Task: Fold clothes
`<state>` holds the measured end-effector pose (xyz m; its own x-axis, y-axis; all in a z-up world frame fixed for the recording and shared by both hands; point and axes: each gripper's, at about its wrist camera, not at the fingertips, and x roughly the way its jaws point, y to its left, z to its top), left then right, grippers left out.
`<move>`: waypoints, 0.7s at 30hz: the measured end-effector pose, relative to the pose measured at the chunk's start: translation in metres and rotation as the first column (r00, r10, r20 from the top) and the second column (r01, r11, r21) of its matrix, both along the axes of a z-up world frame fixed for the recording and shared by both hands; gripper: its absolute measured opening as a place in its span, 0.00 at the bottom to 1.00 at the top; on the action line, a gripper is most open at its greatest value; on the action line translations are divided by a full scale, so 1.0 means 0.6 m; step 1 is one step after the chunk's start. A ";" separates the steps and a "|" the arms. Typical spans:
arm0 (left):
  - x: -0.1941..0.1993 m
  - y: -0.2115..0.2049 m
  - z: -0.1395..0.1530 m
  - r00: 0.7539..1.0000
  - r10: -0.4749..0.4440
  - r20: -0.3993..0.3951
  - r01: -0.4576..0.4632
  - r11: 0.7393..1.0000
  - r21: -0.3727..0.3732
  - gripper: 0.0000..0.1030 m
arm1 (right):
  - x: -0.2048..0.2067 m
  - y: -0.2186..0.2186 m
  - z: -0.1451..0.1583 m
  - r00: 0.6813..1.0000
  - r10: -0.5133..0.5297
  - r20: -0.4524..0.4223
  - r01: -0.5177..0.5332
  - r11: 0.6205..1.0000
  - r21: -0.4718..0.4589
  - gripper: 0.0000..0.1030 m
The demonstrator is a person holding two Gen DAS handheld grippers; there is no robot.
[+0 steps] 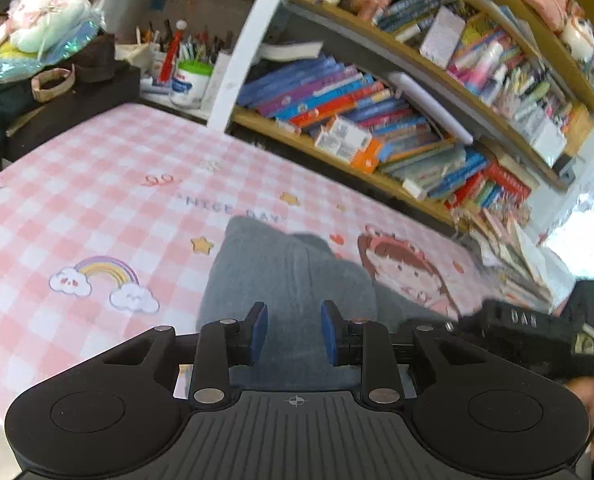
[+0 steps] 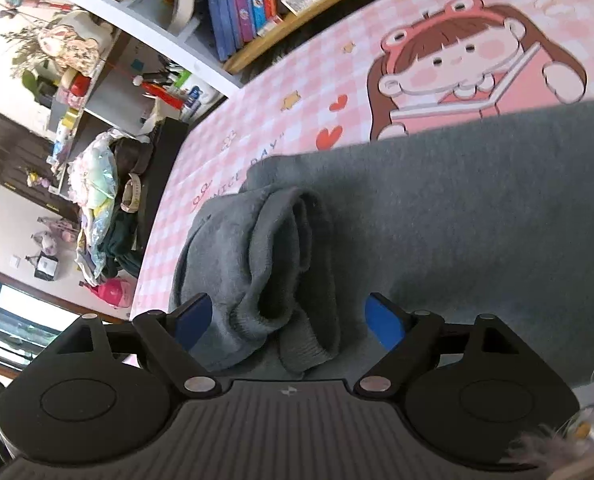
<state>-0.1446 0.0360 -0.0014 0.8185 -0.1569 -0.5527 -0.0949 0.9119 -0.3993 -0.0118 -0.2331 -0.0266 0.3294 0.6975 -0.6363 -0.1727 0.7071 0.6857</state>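
Grey sweatshirt (image 2: pixel 477 220) lay on the pink checked desk (image 1: pixel 77 208), its bunched sleeve (image 2: pixel 273 248) between the right claw's (image 2: pixel 289 320) wide-open fingers, while the left claw (image 1: pixel 293 332) hovered part-open and empty above it.

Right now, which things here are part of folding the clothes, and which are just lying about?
Part of the job:
grey garment, with its cuffed end bunched up
left gripper, open
right gripper, open
checked tablecloth it lies on

Just lying about:
books
pen pot
plush toy
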 end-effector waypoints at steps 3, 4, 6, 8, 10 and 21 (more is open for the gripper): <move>-0.002 0.000 -0.001 1.000 -0.029 0.005 0.029 0.999 0.017 0.26 | -0.003 0.014 -0.005 1.000 0.002 -0.014 -0.002 1.000 -0.002 0.81; -0.003 0.002 0.001 0.999 -0.033 0.015 0.033 0.999 0.017 0.26 | -0.004 0.018 -0.007 1.000 0.000 -0.017 0.000 1.000 -0.004 0.80; 0.002 0.005 -0.003 0.999 -0.047 0.005 0.047 0.999 0.023 0.26 | -0.004 0.024 -0.016 0.999 -0.018 -0.037 0.017 1.000 -0.005 0.77; 0.012 0.008 -0.014 0.997 -0.065 -0.031 0.066 0.997 0.033 0.26 | -0.003 0.028 -0.030 0.997 -0.036 -0.072 0.037 0.999 0.009 0.57; 0.024 0.009 -0.036 0.992 -0.080 -0.100 0.084 0.996 0.036 0.16 | -0.008 0.030 -0.024 0.998 -0.040 -0.054 0.041 0.999 0.027 0.35; 0.048 -0.009 -0.064 0.961 -0.234 -0.145 0.254 0.958 0.136 0.15 | -0.021 0.012 -0.028 0.988 -0.151 -0.035 0.149 0.988 -0.049 0.14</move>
